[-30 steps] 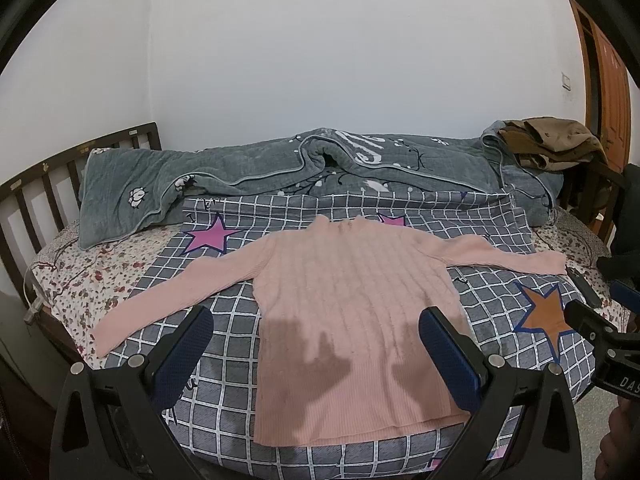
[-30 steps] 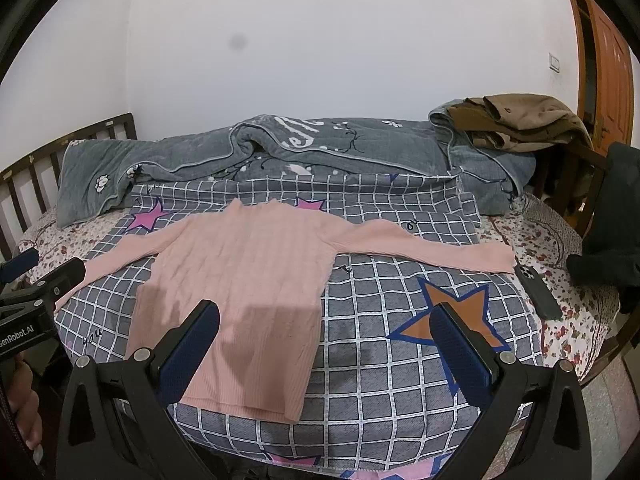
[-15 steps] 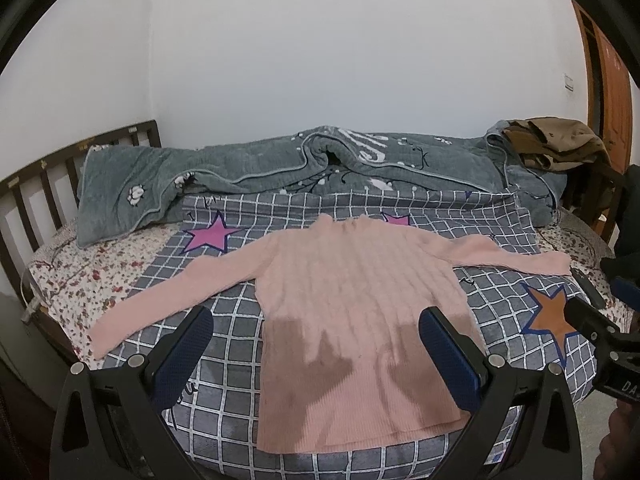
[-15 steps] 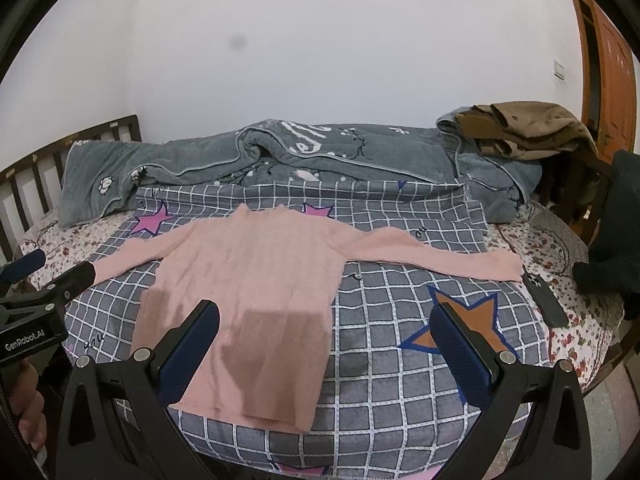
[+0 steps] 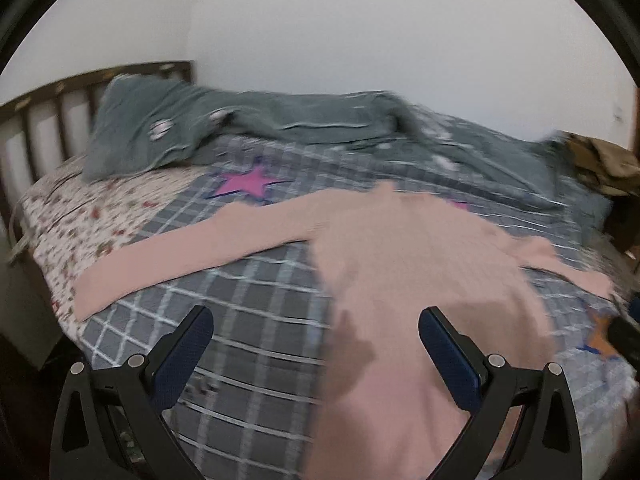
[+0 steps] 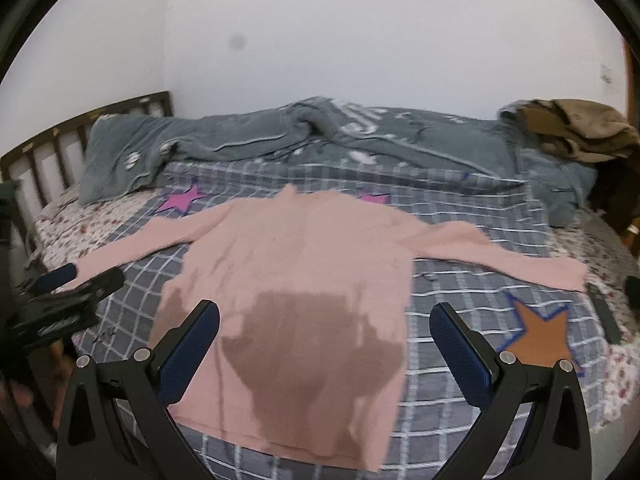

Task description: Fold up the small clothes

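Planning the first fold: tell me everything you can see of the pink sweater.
The pink sweater is a long-sleeved, soft knit, lying flat and unfolded on the checked bedspread, collar toward the grey blanket, both sleeves spread wide. The hem lies near the bed's front edge. Claw shadows fall on it; neither open claw touches it.

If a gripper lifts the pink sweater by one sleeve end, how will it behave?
The sweater lies flat and limp on the quilt, so it would probably drape and trail. It looks like thin knit, so likely light. The long sleeve may stretch and sag.
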